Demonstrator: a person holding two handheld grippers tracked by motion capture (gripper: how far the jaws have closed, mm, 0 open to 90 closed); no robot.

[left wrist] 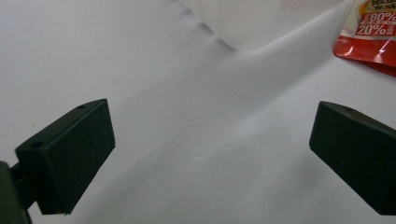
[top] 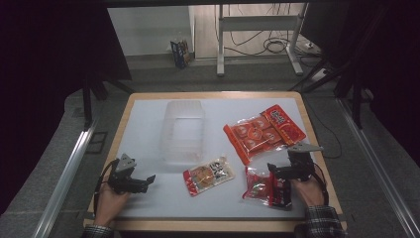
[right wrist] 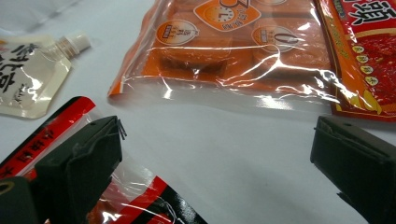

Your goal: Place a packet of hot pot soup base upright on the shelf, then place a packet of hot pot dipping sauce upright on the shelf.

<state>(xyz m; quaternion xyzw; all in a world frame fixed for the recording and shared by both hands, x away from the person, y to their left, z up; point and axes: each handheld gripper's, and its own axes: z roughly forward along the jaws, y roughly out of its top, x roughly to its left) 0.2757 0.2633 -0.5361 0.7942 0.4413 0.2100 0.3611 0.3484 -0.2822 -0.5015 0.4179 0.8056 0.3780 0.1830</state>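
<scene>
— White paper is covering the counter in the high view. What is lying on it?

— A clear plastic bin is standing empty near the middle. Four packets are lying outside it: an orange multipack, a red sachet overlapping it, a spouted pouch, and a red-and-black packet at the near edge. The left tool is resting on bare paper, and the right tool is hovering just over the red-and-black packet.

— And the left gripper view?

— Its jaws are standing wide apart with nothing between them; the bin's corner is showing ahead.

— The right gripper view?

— The right tool is also spread, gripping nothing. One jaw is sitting over the red-and-black packet, while the orange multipack and spouted pouch are lying beyond.

— So how far along?

— Judging by the empty bin, packing is barely beginning; all four packets are waiting.
</scene>
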